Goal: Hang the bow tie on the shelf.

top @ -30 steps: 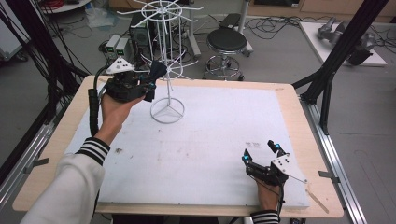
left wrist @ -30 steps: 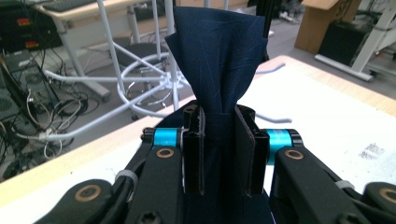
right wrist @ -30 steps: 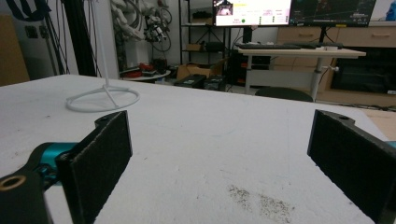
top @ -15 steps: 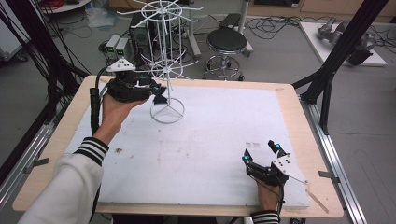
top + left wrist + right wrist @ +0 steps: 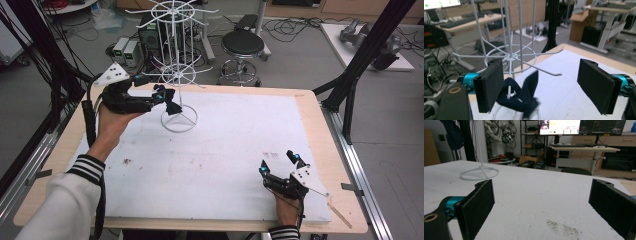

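Left tool (image 5: pixel 544 87) is up at the white wire rack (image 5: pixel 176 65), jaws spread wide, gripping nothing. Dark navy cloth (image 5: pixel 520 93) hangs off one hook of the rack's lower ring, just past the left jaw; whether it touches the pad can't be told. Looks like the hang step: cloth on the hook, tool released. Next move is probably to back the left tool out level so the pads don't snag the cloth or the hook tips.

Right tool (image 5: pixel 282 172) sits low on the counter (image 5: pixel 225 150) near the front right corner, jaws apart, empty.

Rack: thin wire, radial hooks, ring base; light, likely tips easily. Cloth: soft, limp. Counter cover: matte white, scuffed.
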